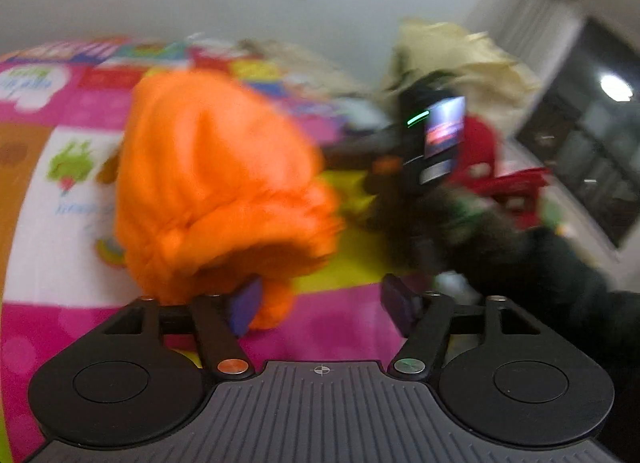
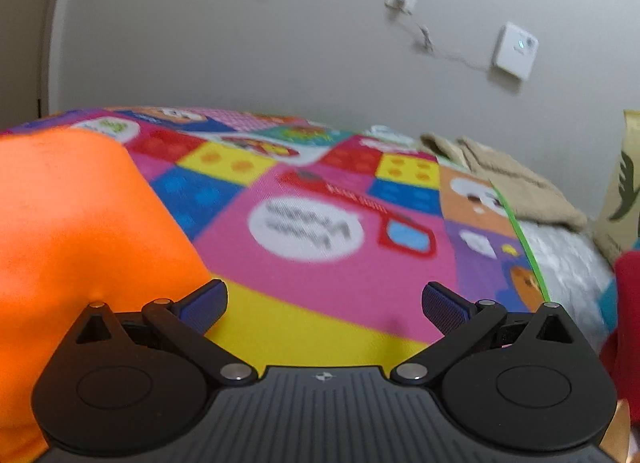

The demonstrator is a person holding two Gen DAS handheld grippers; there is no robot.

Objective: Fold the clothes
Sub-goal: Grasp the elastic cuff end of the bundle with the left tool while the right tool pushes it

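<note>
An orange garment [image 1: 216, 191] lies bunched on the colourful play mat [image 1: 344, 327]. My left gripper [image 1: 320, 303] is open; its left pad touches the garment's near edge, and nothing is between the jaws. The right gripper's body with a small screen [image 1: 436, 139] shows blurred at the right of the left wrist view. In the right wrist view the orange garment [image 2: 80, 247] fills the left side. My right gripper [image 2: 324, 307] is open and empty over the mat [image 2: 320, 275], its left pad beside the garment's edge.
A pile of beige and red clothes [image 1: 476, 75] sits at the far right. A folded beige cloth [image 2: 508, 183] lies at the mat's far edge, and a red cloth [image 2: 628, 327] at the right. A white wall with a socket and box [image 2: 514, 53] stands behind.
</note>
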